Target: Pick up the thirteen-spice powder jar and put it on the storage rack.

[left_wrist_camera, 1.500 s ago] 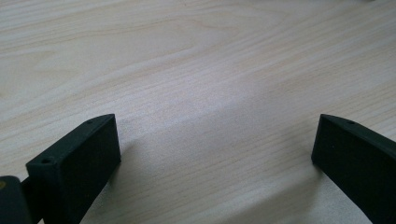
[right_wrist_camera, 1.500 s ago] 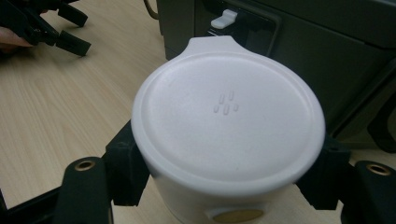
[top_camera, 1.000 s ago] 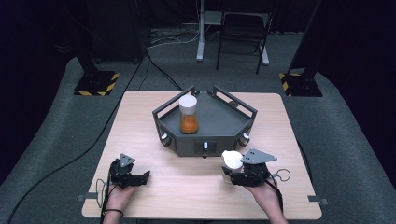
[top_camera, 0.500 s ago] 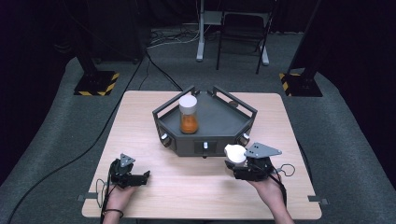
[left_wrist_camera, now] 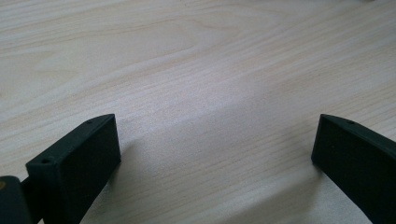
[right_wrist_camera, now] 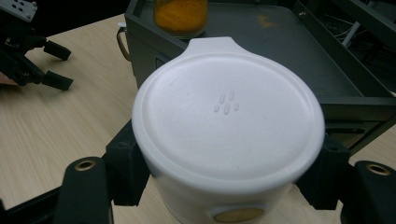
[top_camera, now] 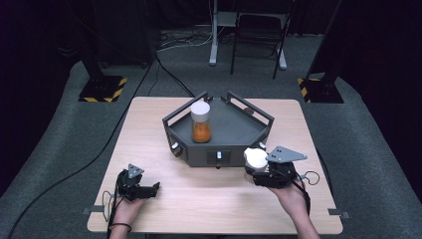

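White lidded container (right_wrist_camera: 228, 126) is clamped between the two jaws of the right gripper (top_camera: 263, 172), near the front-right part of the table (top_camera: 209, 209), just in front of the front-right corner of the dark tray (top_camera: 234, 134). In the right gripper view the jaws are seen pressed against the container's sides just under the lid rim, with the lid's pull tab pointed toward the tray.

The hold is judged to be the weak point: the wall is smooth and rounded, and it is gripped high up, so the container could be tipped or slid out if the gripper is swung quickly. Too hard a squeeze could deform the wall and pop the lid. If it is carried over the tray, it could be knocked against the raised rail or against the jar of orange powder (top_camera: 200, 122) that stands near the tray's front-left edge, and the jar could be toppled.

The left gripper (top_camera: 137, 186) is rested near the front-left corner of the table, its jaws spread wide over bare wood with nothing between them.

The table is of pale wood grain and is set on grey carpet in a dark room. Stand bases with yellow-black hazard stripes (top_camera: 102, 88) are placed beyond the far corners, and a chair (top_camera: 259, 30) is seen behind.
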Motion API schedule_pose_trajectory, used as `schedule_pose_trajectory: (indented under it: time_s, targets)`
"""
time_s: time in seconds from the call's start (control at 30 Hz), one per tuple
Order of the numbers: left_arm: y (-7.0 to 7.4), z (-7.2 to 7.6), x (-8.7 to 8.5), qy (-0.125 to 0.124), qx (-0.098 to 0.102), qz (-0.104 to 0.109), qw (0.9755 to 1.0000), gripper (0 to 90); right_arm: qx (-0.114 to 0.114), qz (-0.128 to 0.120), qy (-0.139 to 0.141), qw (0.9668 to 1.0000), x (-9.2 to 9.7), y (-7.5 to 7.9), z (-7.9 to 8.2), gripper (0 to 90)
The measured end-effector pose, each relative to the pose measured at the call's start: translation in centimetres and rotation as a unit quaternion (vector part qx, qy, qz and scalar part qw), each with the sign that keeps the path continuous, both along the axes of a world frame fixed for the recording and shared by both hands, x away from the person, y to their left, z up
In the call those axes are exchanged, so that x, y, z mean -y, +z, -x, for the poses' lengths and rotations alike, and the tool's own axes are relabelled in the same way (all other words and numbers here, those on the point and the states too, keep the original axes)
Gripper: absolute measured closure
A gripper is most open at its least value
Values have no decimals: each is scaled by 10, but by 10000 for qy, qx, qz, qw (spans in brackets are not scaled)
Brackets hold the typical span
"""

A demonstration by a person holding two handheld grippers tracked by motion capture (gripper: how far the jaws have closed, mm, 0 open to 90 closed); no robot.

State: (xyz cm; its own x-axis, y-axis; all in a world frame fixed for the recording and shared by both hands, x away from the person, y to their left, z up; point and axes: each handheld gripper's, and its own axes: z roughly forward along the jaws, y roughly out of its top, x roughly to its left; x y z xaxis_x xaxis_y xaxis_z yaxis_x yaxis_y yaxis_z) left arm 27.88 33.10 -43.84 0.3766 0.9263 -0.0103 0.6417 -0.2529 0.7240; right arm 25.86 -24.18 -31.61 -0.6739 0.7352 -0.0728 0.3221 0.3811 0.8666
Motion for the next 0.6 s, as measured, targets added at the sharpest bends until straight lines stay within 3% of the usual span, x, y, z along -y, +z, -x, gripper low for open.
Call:
schedule_pose_trajectory:
  time_s: [0.6]
  targets:
    - [0,0,0,-1,1,-1,10000,9,165,152,-199,9996,0,27,-8,294]
